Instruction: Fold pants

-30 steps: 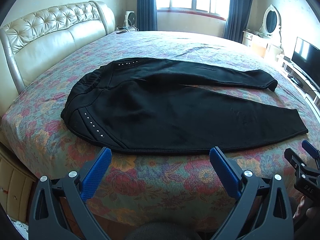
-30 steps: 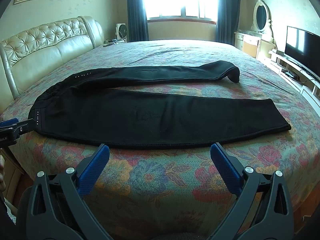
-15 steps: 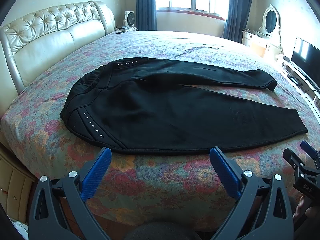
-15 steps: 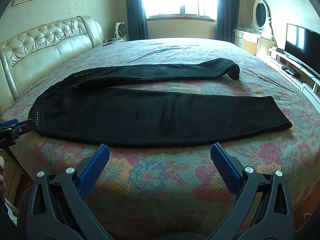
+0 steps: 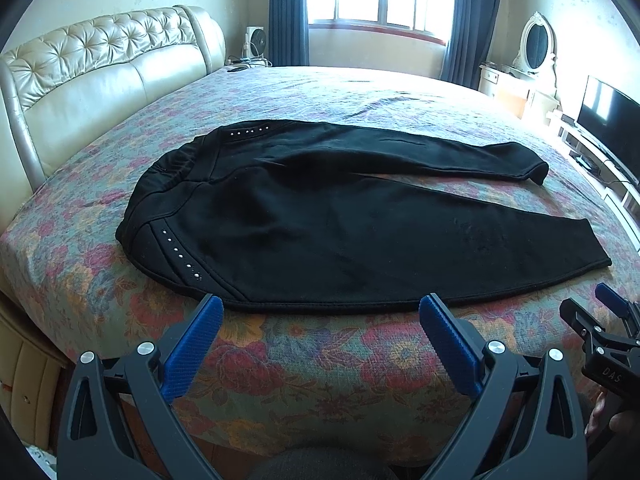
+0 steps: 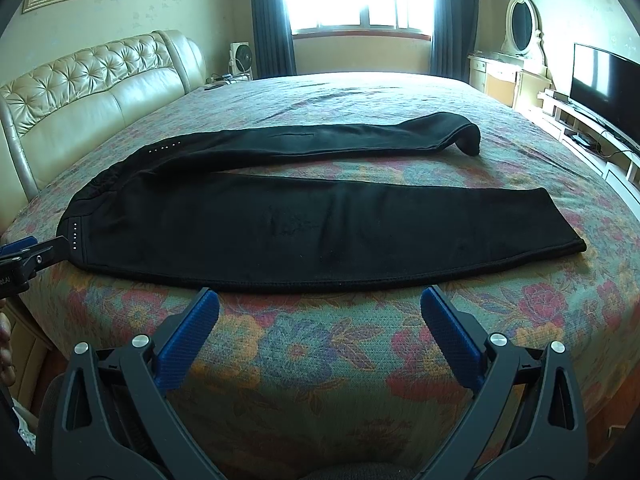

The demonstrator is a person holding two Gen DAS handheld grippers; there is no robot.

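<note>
Both claws gape wide and hold nothing: the left claw (image 5: 320, 312) hovers just short of the pants' (image 5: 340, 220) near hem by the waist, the right claw (image 6: 320, 304) just short of the same edge at mid-leg. The pants lie flat on the bed (image 6: 360, 92), waist toward the headboard (image 5: 100, 68), 2 legs spread apart, with bare bedspread beyond and a TV (image 6: 604, 76) well off to the right.

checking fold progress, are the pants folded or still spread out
Spread out: the pants lie flat on the bed, both legs apart and at full length.
</note>
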